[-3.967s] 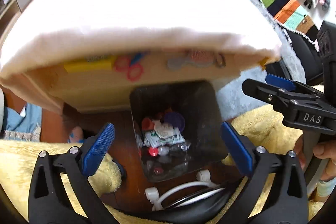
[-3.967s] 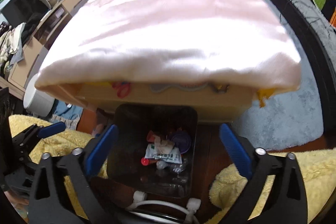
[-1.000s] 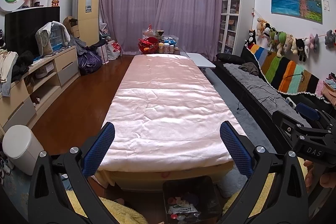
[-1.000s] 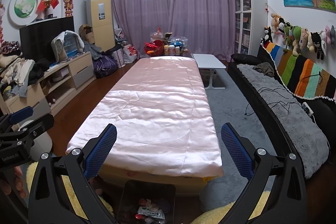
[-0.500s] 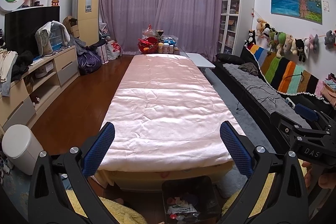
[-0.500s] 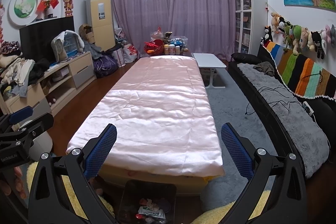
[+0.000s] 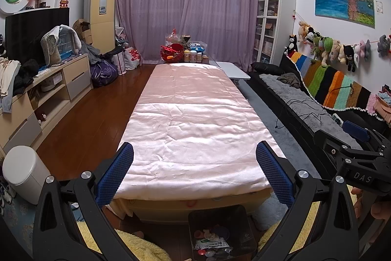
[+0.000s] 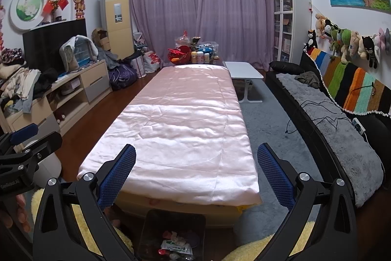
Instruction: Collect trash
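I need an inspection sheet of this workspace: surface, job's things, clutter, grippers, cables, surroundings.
Surface: long table under pink satin cloth, nothing seen on the cloth.
Job's things: dark plastic bin on the floor at the table's near end, holding wrappers and caps.
Clutter: red basket and bottles at the far end.
Grippers: left gripper and right gripper open, empty.
Cables: black cable on the grey sofa cover.
Surroundings: purple curtain, white round bin.

Even indoor light, fairly bright. Soft sheen glares on the pink satin sheet (image 7: 193, 119). The trash bin (image 8: 171, 236) at bottom sits in shadow. Strong fisheye bending, dark vignetted corners; focus sharp throughout.
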